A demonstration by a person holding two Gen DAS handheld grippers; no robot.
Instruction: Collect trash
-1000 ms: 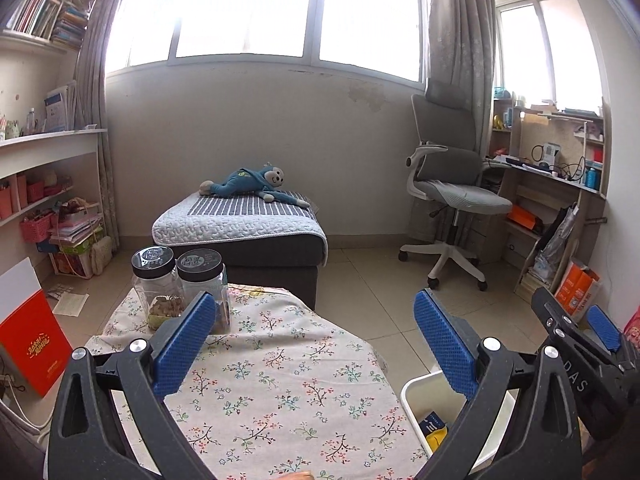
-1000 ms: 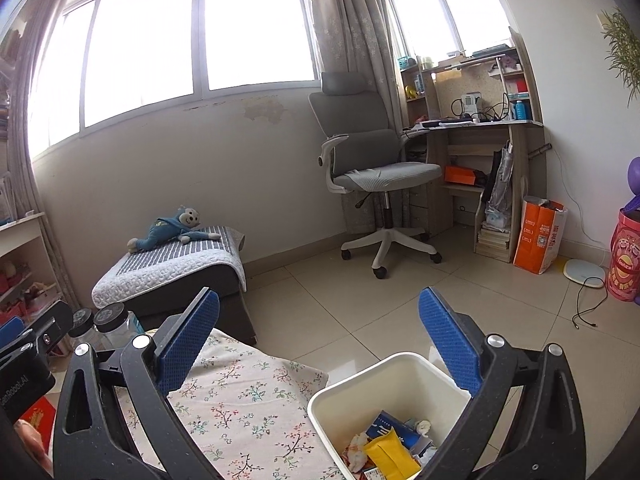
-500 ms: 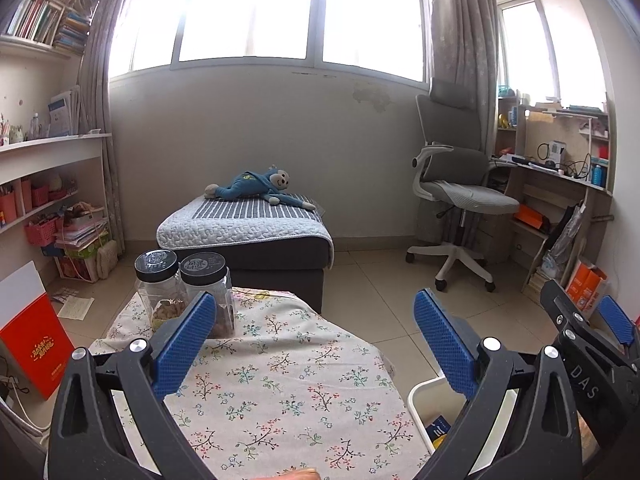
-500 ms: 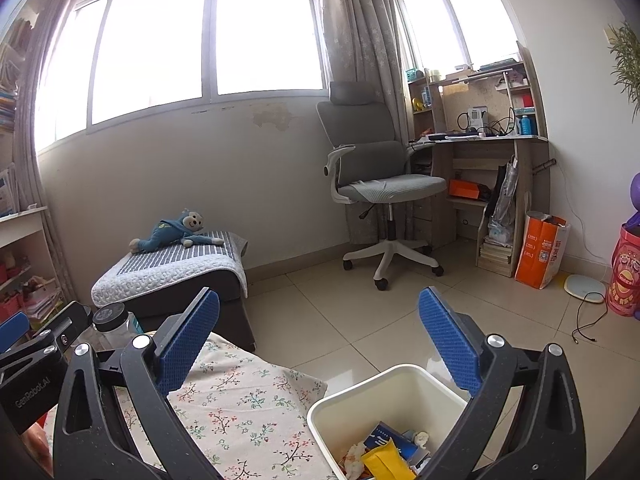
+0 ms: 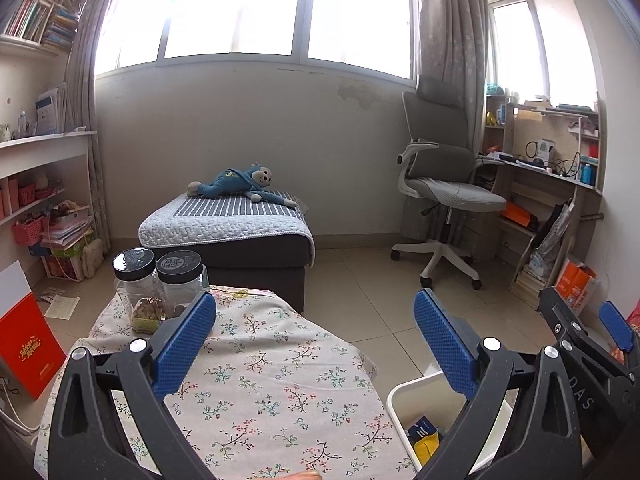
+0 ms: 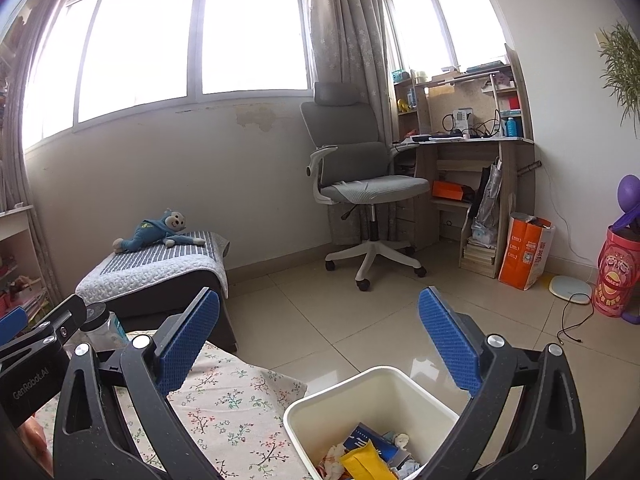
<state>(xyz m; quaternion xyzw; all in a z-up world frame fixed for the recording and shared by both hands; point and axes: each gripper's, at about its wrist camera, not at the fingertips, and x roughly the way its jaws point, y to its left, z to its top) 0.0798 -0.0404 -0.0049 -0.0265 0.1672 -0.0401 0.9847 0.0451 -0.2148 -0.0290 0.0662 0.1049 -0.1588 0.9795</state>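
1. Hovering nearest, jaws spread wide with nothing between them: left gripper (image 5: 314,334) above the floral tablecloth (image 5: 256,376), blue pads (image 5: 182,338) bare.
2. Hanging likewise beside it, fingers well apart and gripping nothing: right gripper (image 6: 318,338), over the table's edge and the white bin (image 6: 372,376).
3. Sitting on the floor just beside the table, at its right edge: that bin, open-topped, holding the trash (image 6: 364,458), namely a yellow wrapper, a blue packet and crumpled white paper.
4. Showing in the left view too: the bin's rim (image 5: 394,392), with the blue and yellow scraps (image 5: 424,438) lying inside.
5. Standing together at the cloth's far left corner: two clear jars (image 5: 160,284) with black lids, touching each other.
6. Leaning left of the table: a red folder (image 5: 28,344).
7. Lying farther back: a blue stuffed monkey (image 5: 240,186) sprawled on a quilted ottoman (image 5: 224,224).
8. Standing beyond, toward the windows: a grey office chair (image 6: 360,188) near a cluttered desk (image 6: 476,148).
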